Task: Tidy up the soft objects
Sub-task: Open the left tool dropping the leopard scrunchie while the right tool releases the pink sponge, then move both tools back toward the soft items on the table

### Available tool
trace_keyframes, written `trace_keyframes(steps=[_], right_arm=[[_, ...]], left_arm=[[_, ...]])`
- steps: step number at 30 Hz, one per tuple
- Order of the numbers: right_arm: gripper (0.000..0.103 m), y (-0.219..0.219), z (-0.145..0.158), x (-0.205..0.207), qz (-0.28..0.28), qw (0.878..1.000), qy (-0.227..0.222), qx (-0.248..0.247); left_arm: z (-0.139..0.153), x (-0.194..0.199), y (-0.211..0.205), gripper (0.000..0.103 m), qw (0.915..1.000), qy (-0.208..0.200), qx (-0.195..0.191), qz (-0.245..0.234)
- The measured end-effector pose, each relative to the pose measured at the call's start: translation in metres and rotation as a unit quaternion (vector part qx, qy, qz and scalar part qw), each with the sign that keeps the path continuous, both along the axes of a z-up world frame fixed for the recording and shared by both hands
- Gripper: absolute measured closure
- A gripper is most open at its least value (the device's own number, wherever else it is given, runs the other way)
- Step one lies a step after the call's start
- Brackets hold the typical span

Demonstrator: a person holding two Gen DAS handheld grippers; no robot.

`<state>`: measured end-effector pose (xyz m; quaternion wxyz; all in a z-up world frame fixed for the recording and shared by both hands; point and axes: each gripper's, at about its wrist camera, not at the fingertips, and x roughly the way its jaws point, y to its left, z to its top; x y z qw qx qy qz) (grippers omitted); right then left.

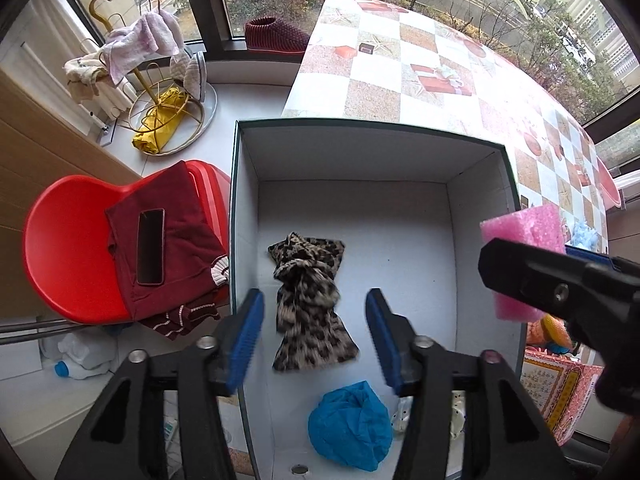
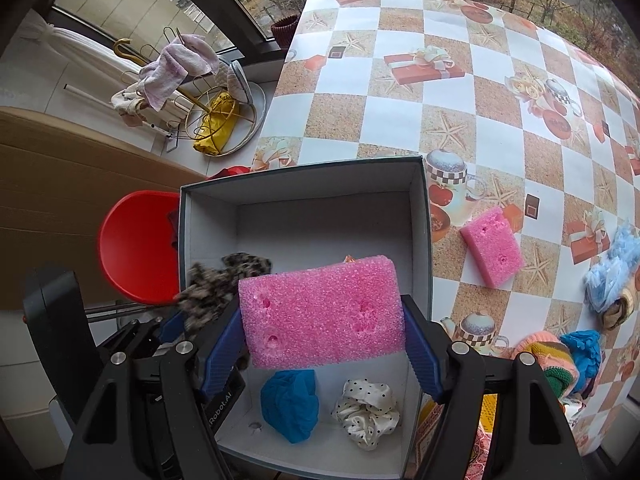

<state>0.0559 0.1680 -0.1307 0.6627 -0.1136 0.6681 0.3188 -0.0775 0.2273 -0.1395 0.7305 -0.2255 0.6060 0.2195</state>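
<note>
Left gripper [image 1: 315, 338] points straight down into the open white-lined box [image 1: 476, 216], jaws spread with nothing pinched. The leopard-print cloth [image 1: 310, 308] lies crumpled on the box floor below and between the blue pads, clear of both.

Right gripper [image 2: 322, 346] hovers over the same box, jaws pinching a pink sponge [image 2: 322, 314] by its two short ends; the sponge sits level across the gap, broad face to the camera.

Also in the box, near edge: a blue crumpled cloth [image 2: 290, 406] and, just beside it, a white polka-dot scrunchie [image 2: 366, 412].

The box stands at the left edge of the checkered tabletop [image 2: 400, 120]. On the tabletop, right of the box and apart from it: a second pink sponge [image 2: 493, 246], a pale blue fluffy item [image 2: 612, 268], and a multicoloured knitted piece [image 2: 548, 354] near the corner.
</note>
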Motion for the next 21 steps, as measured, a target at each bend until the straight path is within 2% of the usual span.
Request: trace_keyframes(steps=[3, 5, 7, 8, 9, 14, 21], right_arm=[[0.023, -0.001, 0.001, -0.001, 0.004, 1.000, -0.006, -0.003], [0.007, -0.002, 0.003, -0.001, 0.004, 1.000, -0.008, -0.004], [0.005, -0.005, 0.006, 0.001, 0.000, 1.000, -0.016, -0.006], [0.001, -0.007, 0.007, 0.002, -0.001, 1.000, -0.018, -0.003], [0.001, -0.009, 0.008, 0.003, -0.001, 1.000, -0.017, -0.004], [0.001, -0.016, 0.018, 0.004, -0.001, 0.999, -0.033, -0.009], [0.001, -0.033, 0.041, 0.001, -0.007, 0.999, -0.042, 0.011]], left_arm=[[0.004, 0.001, -0.002, 0.023, 1.0000, -0.006, -0.003, -0.001], [0.006, 0.002, -0.003, 0.019, 1.0000, -0.007, -0.003, 0.000], [0.007, 0.004, -0.004, 0.014, 1.0000, -0.005, -0.002, -0.002], [0.008, 0.004, -0.004, 0.006, 1.0000, -0.004, -0.001, -0.001], [0.009, 0.004, -0.004, 0.001, 1.0000, -0.004, -0.001, 0.000], [0.014, 0.002, -0.003, 0.000, 0.9998, -0.013, -0.008, 0.012], [0.029, -0.001, -0.009, 0.000, 0.9998, -0.020, -0.007, 0.002]])
